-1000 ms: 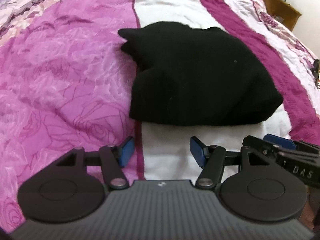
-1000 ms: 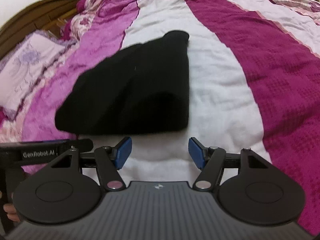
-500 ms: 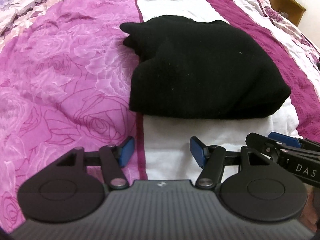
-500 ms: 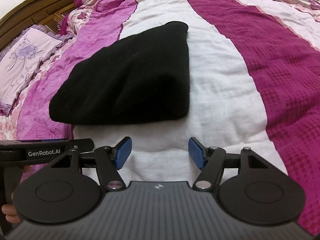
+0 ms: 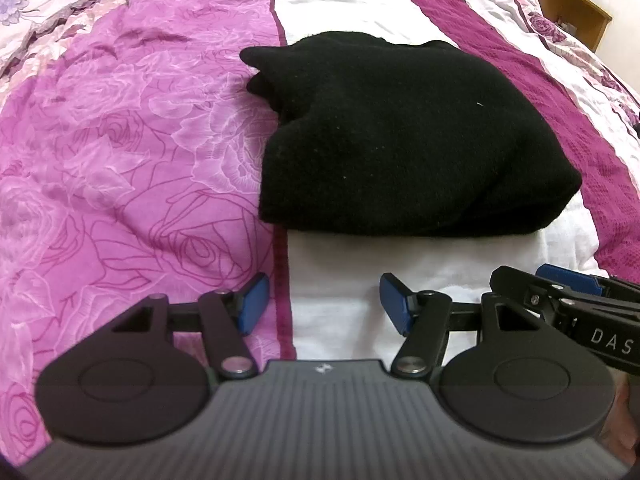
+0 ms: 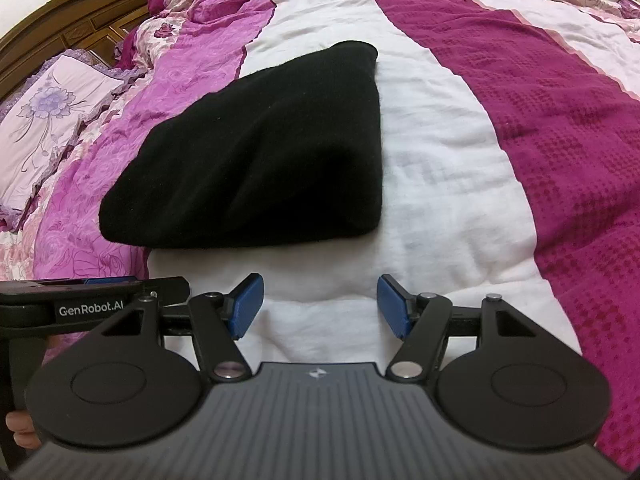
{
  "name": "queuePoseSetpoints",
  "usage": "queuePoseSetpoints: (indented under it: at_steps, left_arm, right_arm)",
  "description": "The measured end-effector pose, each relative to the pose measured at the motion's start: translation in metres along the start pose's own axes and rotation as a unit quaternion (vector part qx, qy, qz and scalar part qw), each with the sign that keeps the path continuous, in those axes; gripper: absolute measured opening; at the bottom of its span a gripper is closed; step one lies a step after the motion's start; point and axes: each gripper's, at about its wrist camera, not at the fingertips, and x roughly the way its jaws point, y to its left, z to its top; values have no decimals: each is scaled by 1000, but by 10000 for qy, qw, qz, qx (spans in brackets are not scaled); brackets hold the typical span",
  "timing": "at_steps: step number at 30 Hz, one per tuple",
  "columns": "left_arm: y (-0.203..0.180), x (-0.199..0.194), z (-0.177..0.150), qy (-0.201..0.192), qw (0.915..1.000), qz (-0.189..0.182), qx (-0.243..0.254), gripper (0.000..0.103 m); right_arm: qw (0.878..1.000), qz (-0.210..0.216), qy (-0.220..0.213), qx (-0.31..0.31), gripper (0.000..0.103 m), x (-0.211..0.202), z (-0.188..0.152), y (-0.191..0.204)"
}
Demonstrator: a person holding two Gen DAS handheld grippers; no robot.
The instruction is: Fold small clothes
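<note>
Bedroom, floral bedspread (image 5: 132,152), pillow (image 6: 44,116), headboard (image 6: 60,24)

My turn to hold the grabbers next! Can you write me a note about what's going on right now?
Left gripper: open, nothing between its fingers, just short of the near edge of the black garment.
Right gripper: open, empty, beside the left one.
The garment lies in a folded bundle on the white stripe of the bedspread, its left side over the pink rose stripe. Neither gripper touches it.
Done: it looks folded over at least once.
Left: it is thick and uneven, with a corner sticking out at the far left; probably tidy it or fold it once more.
</note>
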Motion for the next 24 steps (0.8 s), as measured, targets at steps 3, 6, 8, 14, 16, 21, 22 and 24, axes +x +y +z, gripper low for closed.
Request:
queuePoseSetpoints:
  at_steps: [3, 6, 8, 14, 16, 21, 22, 24]
  left_arm:
    - [0, 0, 0, -2, 10000, 5, 8, 63]
    - [0, 0, 0, -3, 10000, 13, 23, 63]
    - [0, 0, 0, -5, 10000, 19, 29, 63]
    - [-1, -1, 0, -8, 10000, 22, 30, 63]
    - [-1, 0, 0, -6, 10000, 22, 30, 63]
    - [-1, 0, 0, -5, 10000, 24, 32, 63]
    - [-1, 0, -1, -6, 10000, 24, 32, 63]
    - [-1, 0, -1, -5, 10000, 26, 32, 63]
  right_arm:
    - [10000, 4, 1, 1, 70, 0, 0, 0]
    - [10000, 7, 2, 3, 70, 0, 0, 0]
    - [10000, 9, 2, 6, 70, 0, -1, -1]
    - [10000, 19, 6, 20, 70, 1, -2, -1]
    - [10000, 19, 8, 21, 70, 1, -2, 0]
    - [10000, 21, 7, 23, 70, 1, -2, 0]
    - [10000, 22, 7, 24, 70, 1, -2, 0]
    - [10000, 19, 7, 22, 70, 1, -2, 0]
